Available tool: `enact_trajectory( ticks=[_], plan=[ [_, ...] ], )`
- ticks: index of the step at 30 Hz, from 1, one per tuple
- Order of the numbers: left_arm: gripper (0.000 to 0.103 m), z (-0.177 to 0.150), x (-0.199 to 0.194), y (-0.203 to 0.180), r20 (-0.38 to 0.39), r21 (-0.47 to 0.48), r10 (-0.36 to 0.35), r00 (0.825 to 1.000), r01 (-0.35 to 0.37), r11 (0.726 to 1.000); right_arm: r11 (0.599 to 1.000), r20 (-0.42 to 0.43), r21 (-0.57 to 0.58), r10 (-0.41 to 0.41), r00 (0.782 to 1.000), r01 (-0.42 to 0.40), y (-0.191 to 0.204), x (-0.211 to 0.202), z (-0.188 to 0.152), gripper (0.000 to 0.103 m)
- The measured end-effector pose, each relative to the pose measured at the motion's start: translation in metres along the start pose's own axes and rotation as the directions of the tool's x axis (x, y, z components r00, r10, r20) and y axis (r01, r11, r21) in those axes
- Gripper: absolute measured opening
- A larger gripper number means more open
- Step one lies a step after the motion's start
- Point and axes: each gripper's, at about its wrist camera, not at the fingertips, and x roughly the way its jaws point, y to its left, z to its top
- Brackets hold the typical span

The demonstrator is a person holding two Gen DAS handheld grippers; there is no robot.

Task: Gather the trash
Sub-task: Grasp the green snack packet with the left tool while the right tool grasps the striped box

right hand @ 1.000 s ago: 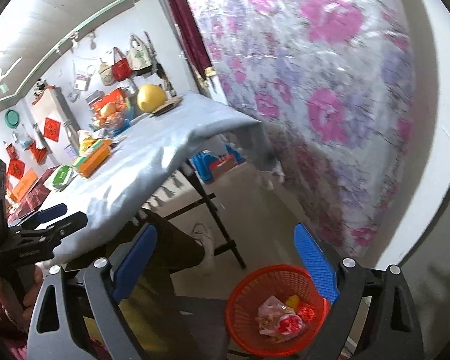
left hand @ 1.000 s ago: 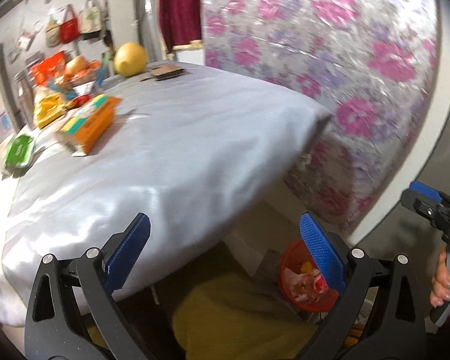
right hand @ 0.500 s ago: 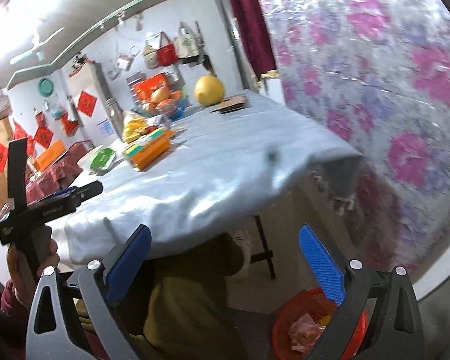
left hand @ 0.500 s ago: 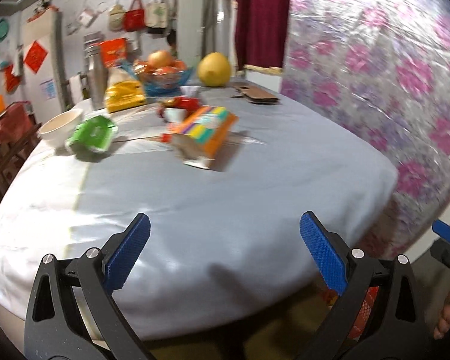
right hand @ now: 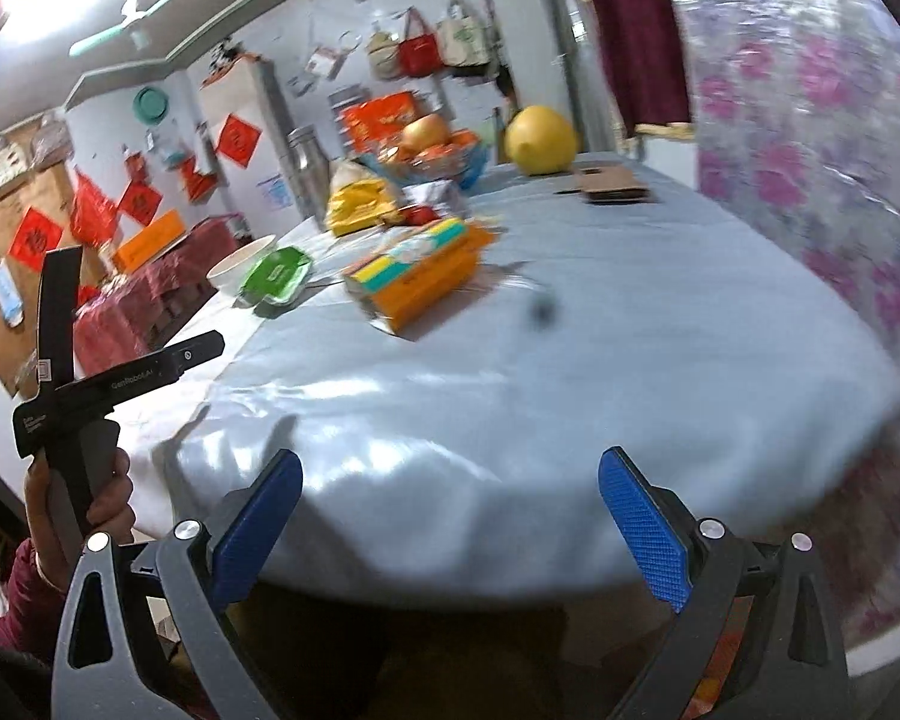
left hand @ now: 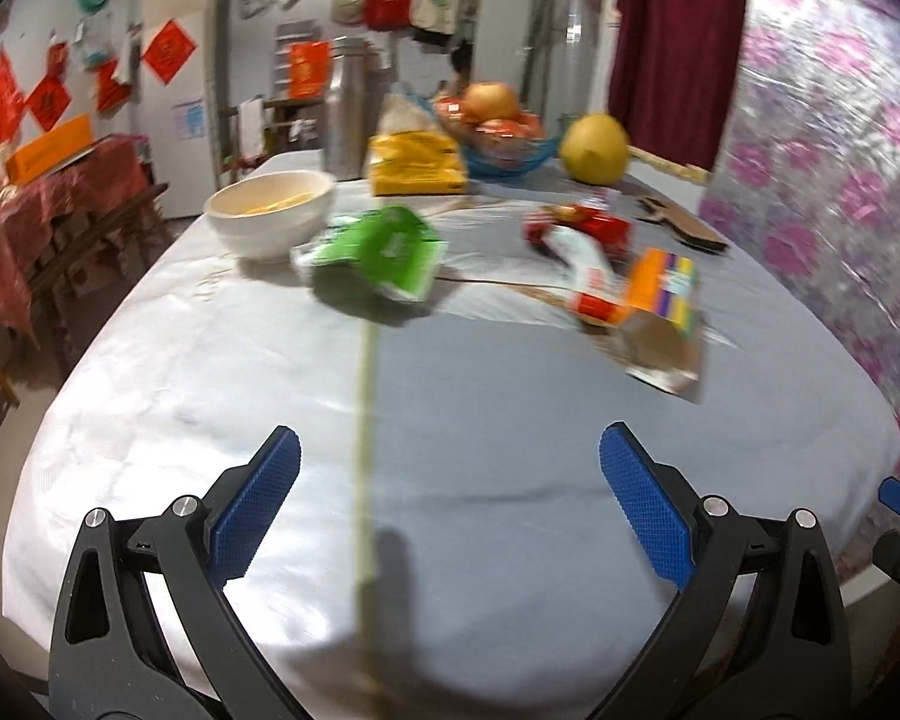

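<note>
On the round table (left hand: 480,420) covered in a pale cloth lie a crumpled green wrapper (left hand: 384,249), a red and white wrapper (left hand: 588,252) and an orange multicoloured packet (left hand: 660,300). My left gripper (left hand: 450,498) hovers open over the near part of the table with nothing between its blue pads. My right gripper (right hand: 450,516) stands open at the table's near edge, also holding nothing. From the right wrist view the orange packet (right hand: 420,270) and green wrapper (right hand: 276,273) lie mid-table, and the left gripper's body is held in a hand (right hand: 90,492) at the left.
A white bowl (left hand: 270,210), a yellow bag (left hand: 414,165), a blue fruit bowl (left hand: 498,132), a yellow pomelo (left hand: 594,147), a steel flask (left hand: 348,108) and cardboard (left hand: 684,228) stand at the far side. A flowered wall covering (left hand: 840,150) runs along the right; a red-covered table (left hand: 48,210) stands at left.
Both views have swung from the floor and the red basket of trash up to the tabletop; the basket has left view. Both grippers stay open with nothing held.
</note>
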Motion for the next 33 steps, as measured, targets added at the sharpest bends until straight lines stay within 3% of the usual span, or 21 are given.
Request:
enact_trajectory(
  ticks=[9, 15, 18, 25, 30, 33],
  plan=[
    [0.096, 0.015, 0.025, 0.046, -0.042, -0.070, 0.036, 0.998, -0.038, 0.997, 0.998, -0.038, -0.051, 0.030, 0.999, -0.032, 0.041, 0.078, 0.063, 0.097],
    [0.096, 0.014, 0.049, 0.060, -0.114, -0.085, 0.040, 0.993, -0.049, 0.995, 0.998, -0.031, -0.066, -0.025, 0.999, 0.023, 0.055, 0.115, 0.097, 0.097],
    [0.096, 0.015, 0.052, 0.069, -0.126, -0.125, 0.004, 0.992, -0.020, 0.992, 0.995, -0.035, -0.072, -0.074, 0.997, 0.071, 0.056, 0.132, 0.107, 0.097],
    [0.096, 0.014, 0.053, 0.071, -0.119, -0.125, 0.003, 0.993, -0.018, 0.992, 0.990, -0.103, -0.052, -0.135, 0.985, 0.130, 0.027, 0.156, 0.110, 0.097],
    [0.096, 0.016, 0.053, 0.074, -0.101, -0.149, -0.022, 0.995, 0.007, 0.989, 0.966, -0.040, 0.040, -0.255, 0.966, 0.257, -0.031, 0.123, 0.109, 0.097],
    [0.096, 0.016, 0.052, 0.075, -0.095, -0.158, -0.026, 0.995, 0.011, 0.987, 0.975, -0.020, 0.124, -0.184, 0.983, 0.185, -0.049, 0.112, 0.108, 0.097]
  ],
)
